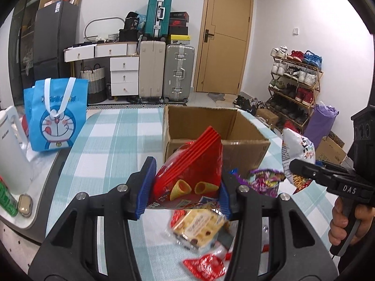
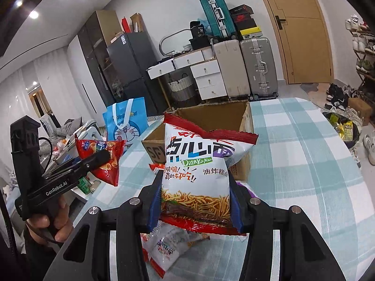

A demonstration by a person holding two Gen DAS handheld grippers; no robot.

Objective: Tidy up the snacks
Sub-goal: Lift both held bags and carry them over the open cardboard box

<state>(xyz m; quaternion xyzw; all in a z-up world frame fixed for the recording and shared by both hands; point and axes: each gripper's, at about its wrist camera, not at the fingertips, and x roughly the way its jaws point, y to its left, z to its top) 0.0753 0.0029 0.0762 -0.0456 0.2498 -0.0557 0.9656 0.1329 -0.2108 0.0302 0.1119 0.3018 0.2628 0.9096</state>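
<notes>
My left gripper [image 1: 185, 187] is shut on a red bag of cone-shaped corn snacks [image 1: 191, 173], held above the table just in front of an open cardboard box [image 1: 243, 149]. The same red bag [image 2: 103, 159] shows at the left of the right wrist view. My right gripper [image 2: 195, 201] is shut on a white and red bag of fried noodle snack [image 2: 196, 173], held up in front of the box [image 2: 246, 121]. That bag [image 1: 296, 154] and the right gripper [image 1: 302, 166] show at the right of the left wrist view.
More snack packets lie on the checked tablecloth [image 1: 112, 145]: a cracker pack [image 1: 199, 227], a red packet [image 1: 206, 267], a purple packet [image 1: 267, 180], a white packet [image 2: 168, 245]. A blue Doraemon bag [image 1: 56, 114] and a white kettle [image 1: 11, 149] stand at left.
</notes>
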